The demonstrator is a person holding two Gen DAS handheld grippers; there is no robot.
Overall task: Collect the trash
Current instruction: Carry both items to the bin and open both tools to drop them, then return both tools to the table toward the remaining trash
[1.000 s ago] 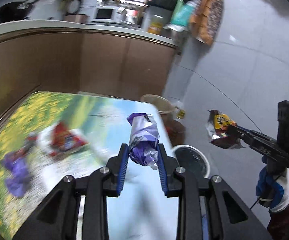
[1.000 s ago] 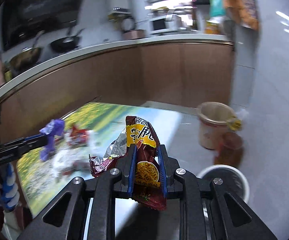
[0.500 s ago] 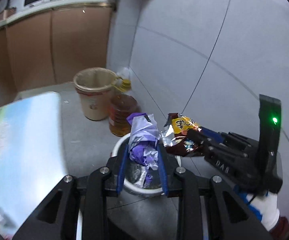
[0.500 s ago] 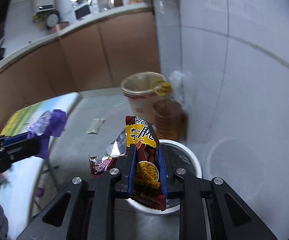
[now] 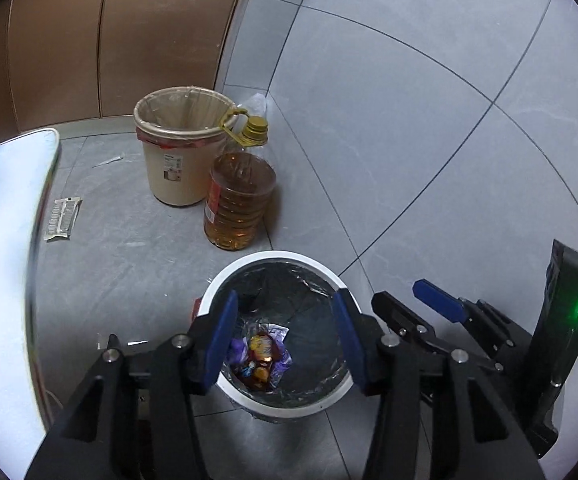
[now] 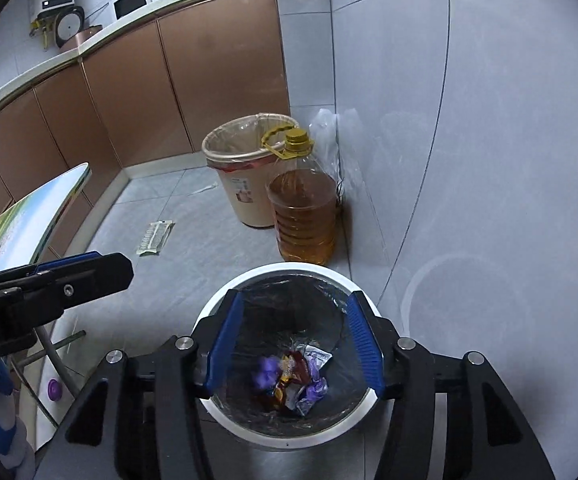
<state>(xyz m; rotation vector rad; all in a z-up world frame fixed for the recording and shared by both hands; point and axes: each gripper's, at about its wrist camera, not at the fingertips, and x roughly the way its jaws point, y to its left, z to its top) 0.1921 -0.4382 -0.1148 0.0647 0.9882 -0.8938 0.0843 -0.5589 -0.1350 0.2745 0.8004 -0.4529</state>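
I hold both grippers over the white bin (image 5: pixel 217 292), and their jaws have just been opening. My left gripper (image 5: pixel 285 338) stands open now with nothing between its blue pads (image 5: pixel 219 336), and my right gripper (image 6: pixel 293 340) is open and empty too. The purple wrapper (image 6: pixel 267 374) and the red noodle packet (image 5: pixel 260 354) lie at the bottom of the bin, directly below and between my fingers.

To do this release well, I think the jaws should stay wide until both pieces are clearly free, because thin foil can stick to a rubber pad. I should also keep the fingertips above the rim and not touch the black liner (image 6: pixel 289 300), otherwise I could pull it out of the bin when I lift. The two grippers are near each other, the right one just beside my left, so I would lift them apart and not cross them.

The white bin holds the two wrappers and some silver foil pieces; it is far from full. Ahead of my grippers, past the bin, stands a beige bucket (image 5: pixel 177 176) with a clear liner; I cannot see anything inside it. Touching it is an oil bottle (image 5: pixel 239 206) with a yellow cap, filled most of the way with amber liquid. To the left of my left gripper, a flat packet (image 5: pixel 62 219) lies on the floor; it may be trash to collect next.
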